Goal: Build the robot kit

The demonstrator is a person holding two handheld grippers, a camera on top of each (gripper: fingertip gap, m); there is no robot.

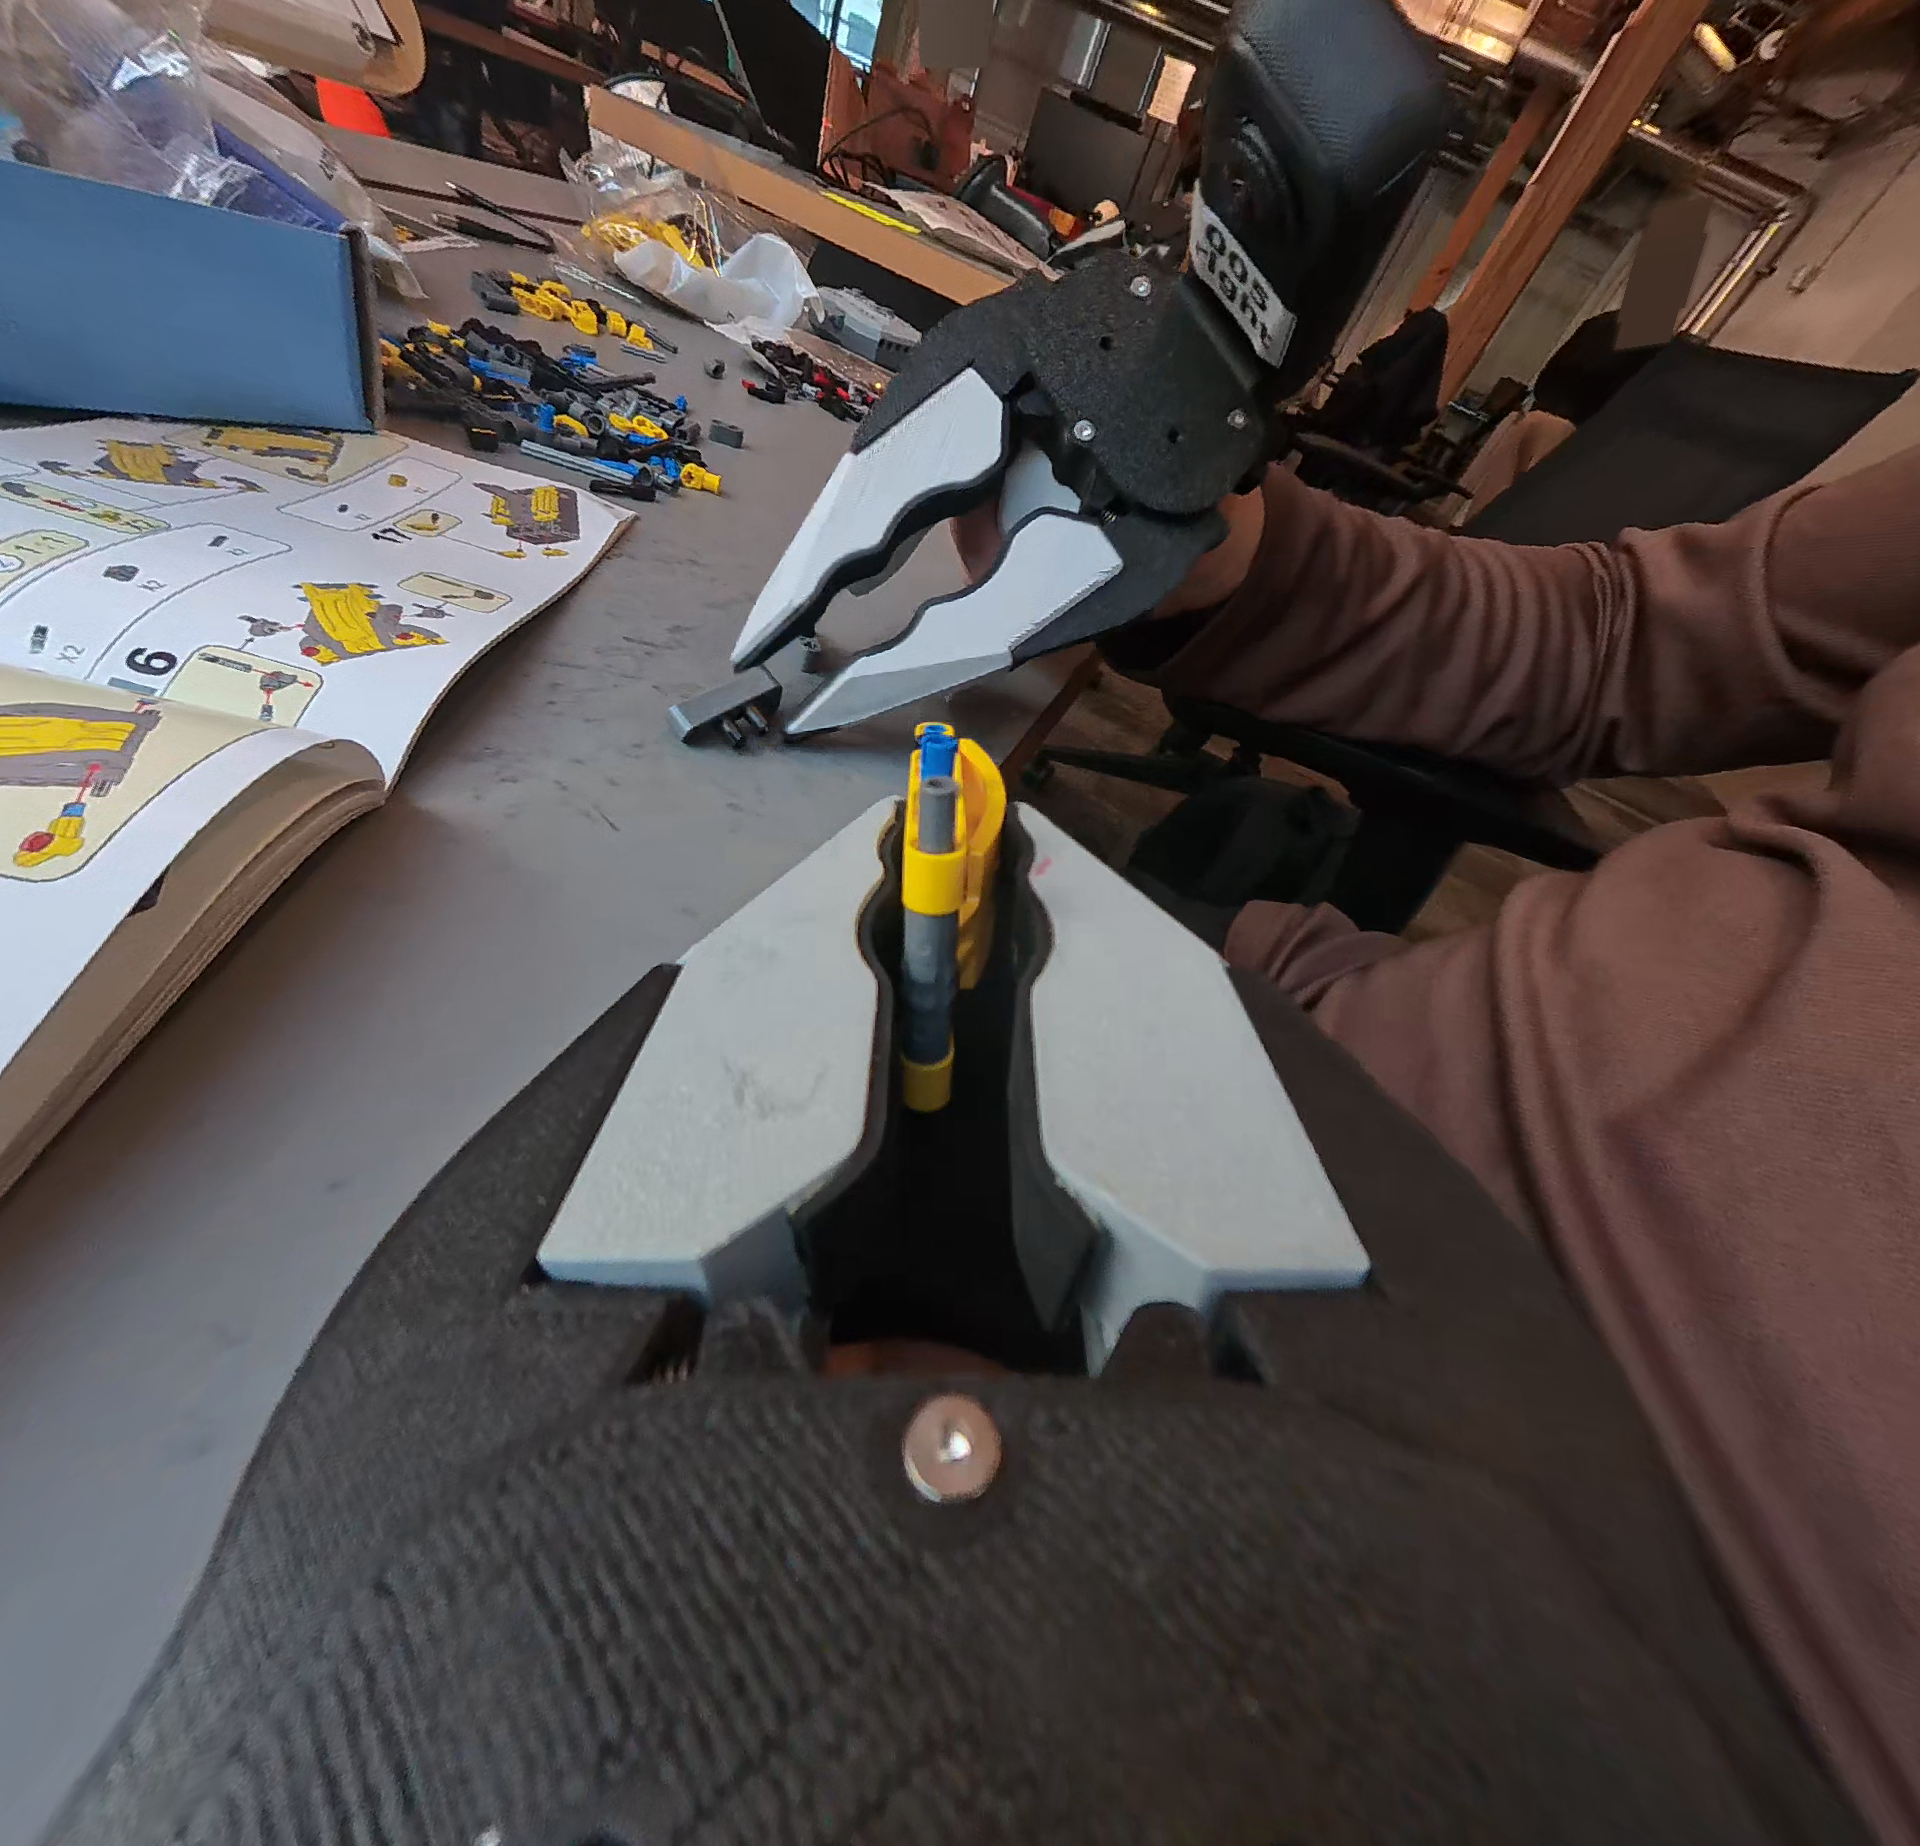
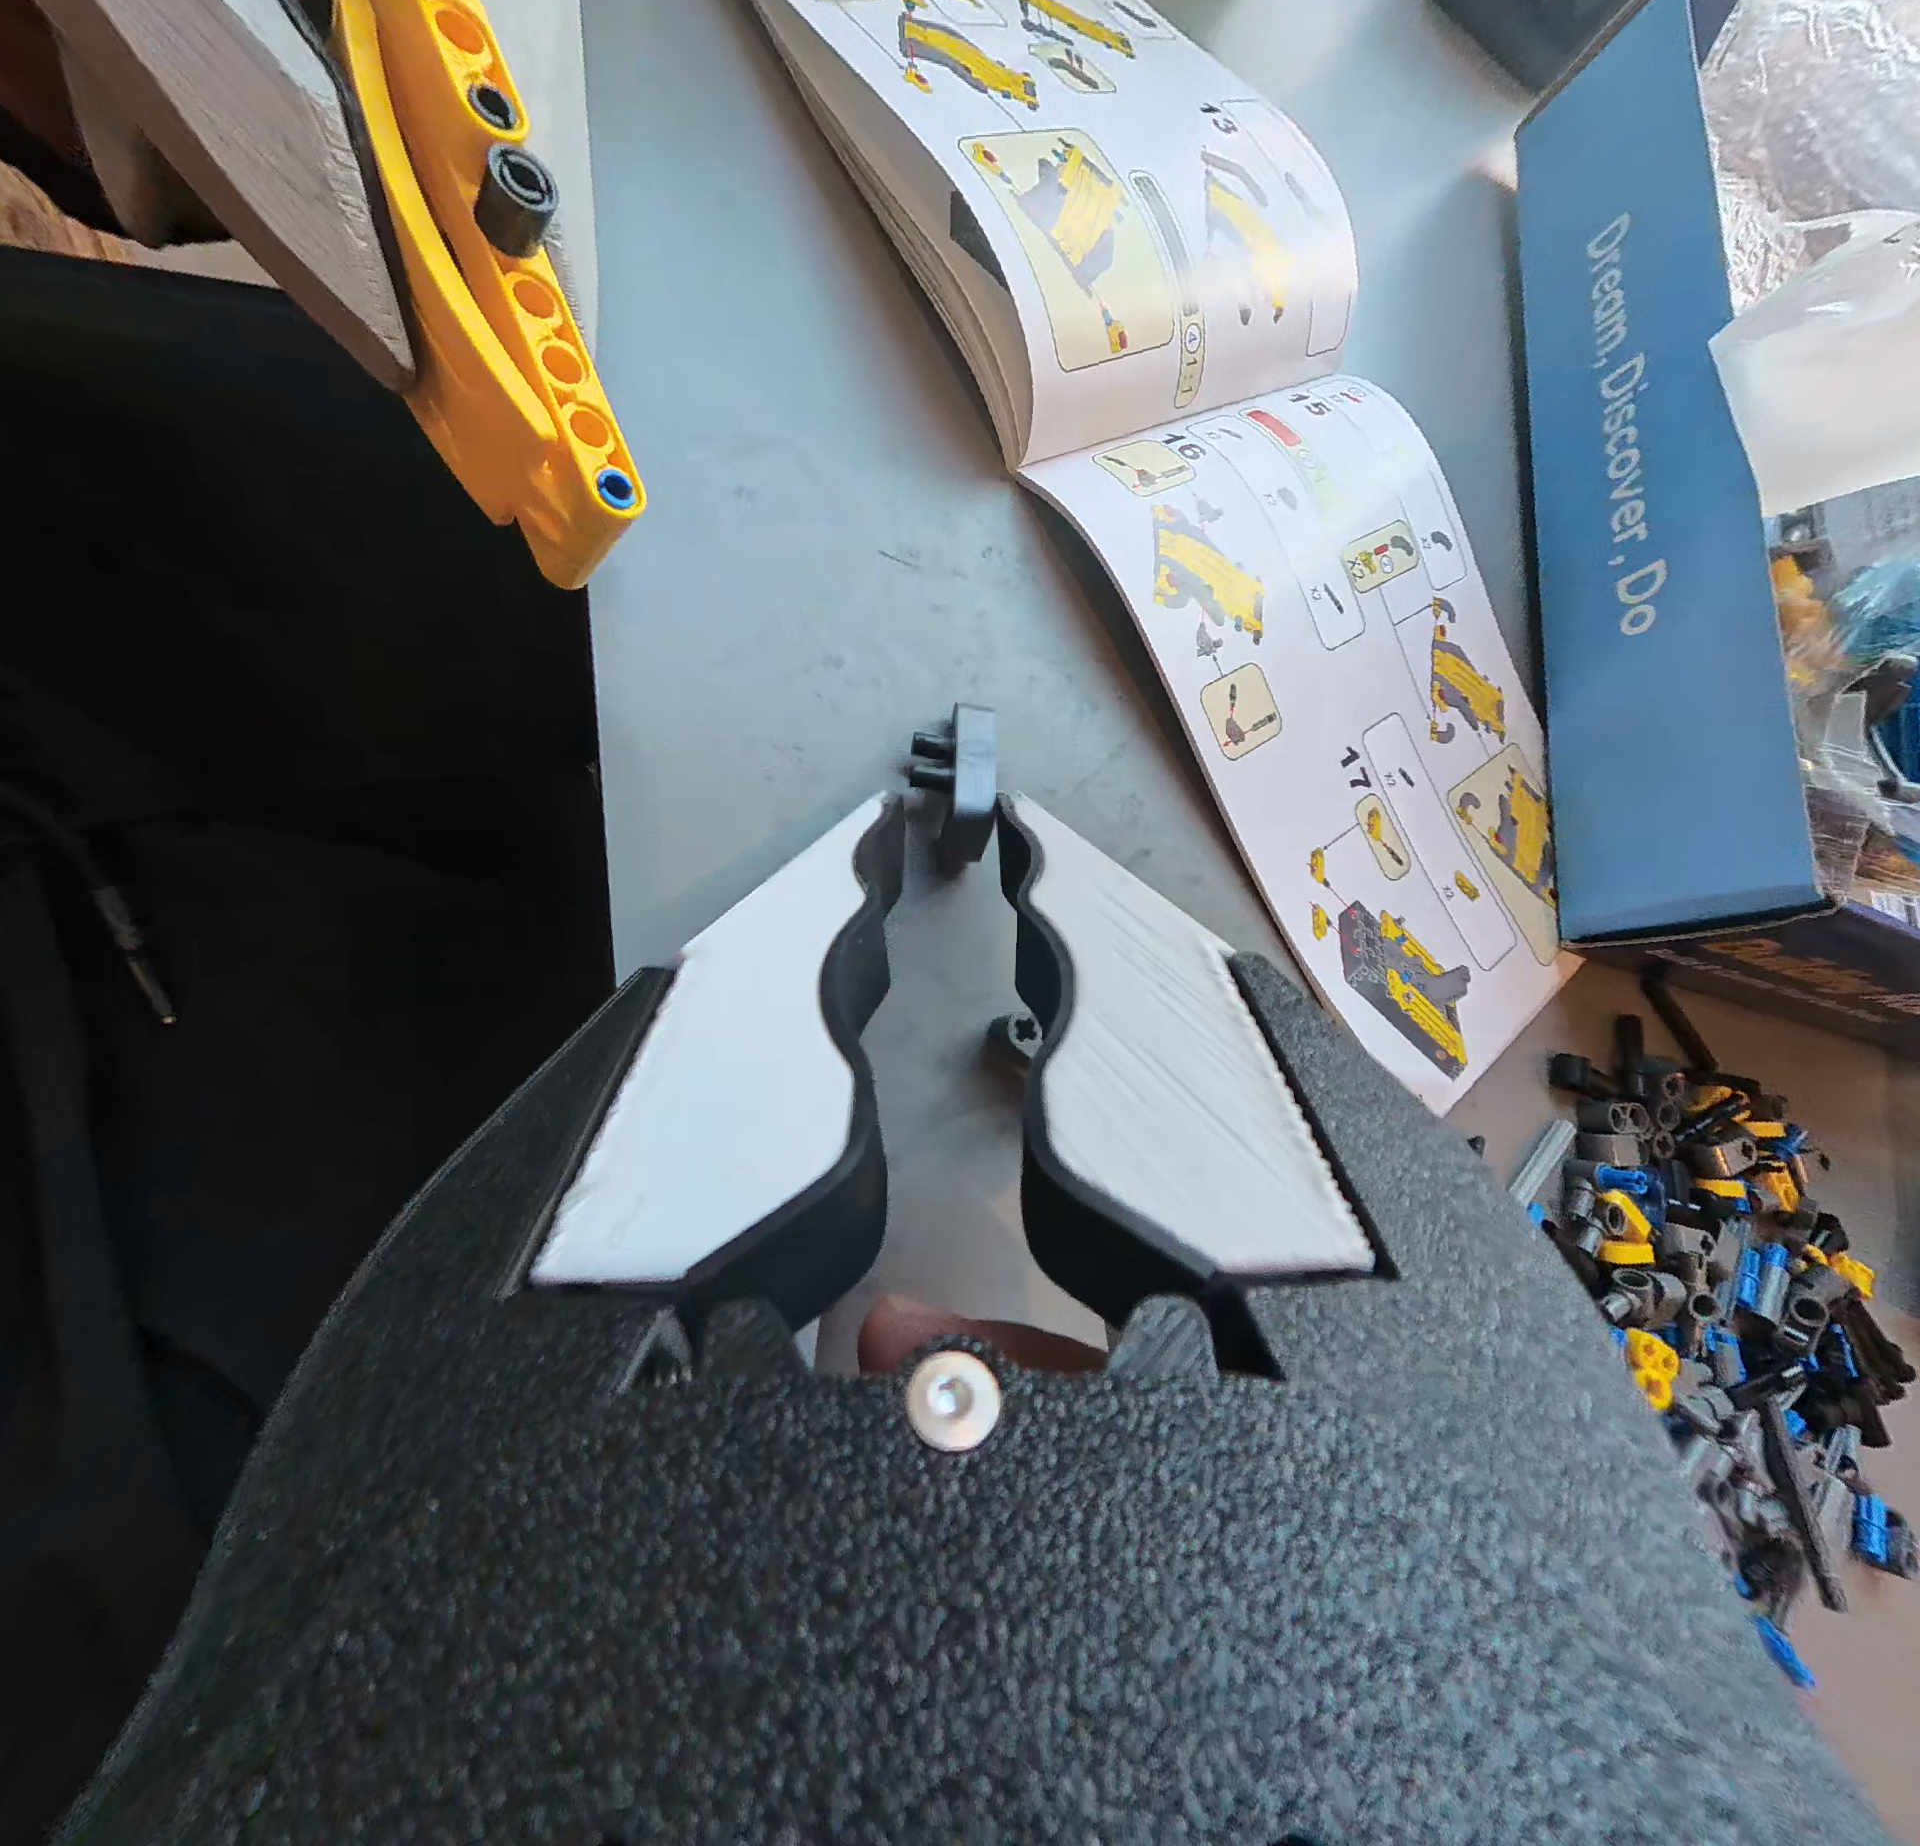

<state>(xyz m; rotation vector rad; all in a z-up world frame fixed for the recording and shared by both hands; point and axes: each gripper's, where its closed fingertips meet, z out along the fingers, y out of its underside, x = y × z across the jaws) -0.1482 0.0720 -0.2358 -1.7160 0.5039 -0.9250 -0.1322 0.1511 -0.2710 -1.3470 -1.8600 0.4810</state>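
My left gripper [image 1: 951, 825] is shut on a yellow beam assembly [image 1: 961, 840] with a grey axle and a blue pin at its tip, held above the grey table [image 1: 499, 913]. The assembly also shows at the top left of the right wrist view [image 2: 499, 290], by the table's edge. My right gripper [image 2: 945, 807] is open, its tips low on the table either side of a dark grey piece with two black pins [image 2: 971, 788]. The piece touches the right-hand finger. The left wrist view shows the right gripper [image 1: 774, 695] and the piece [image 1: 722, 710] just ahead of the assembly.
An open instruction booklet [image 2: 1247, 446] lies on the table, and a blue box [image 2: 1662, 549] stands beyond it. A pile of small black, grey, yellow and blue parts [image 2: 1714, 1277] lies nearby. A small black part [image 2: 1018, 1033] lies under the right gripper's fingers. A brown sleeve [image 1: 1558, 653] crosses on the right. The gap from one gripper's tips to the other's is roughly 9 centimetres.
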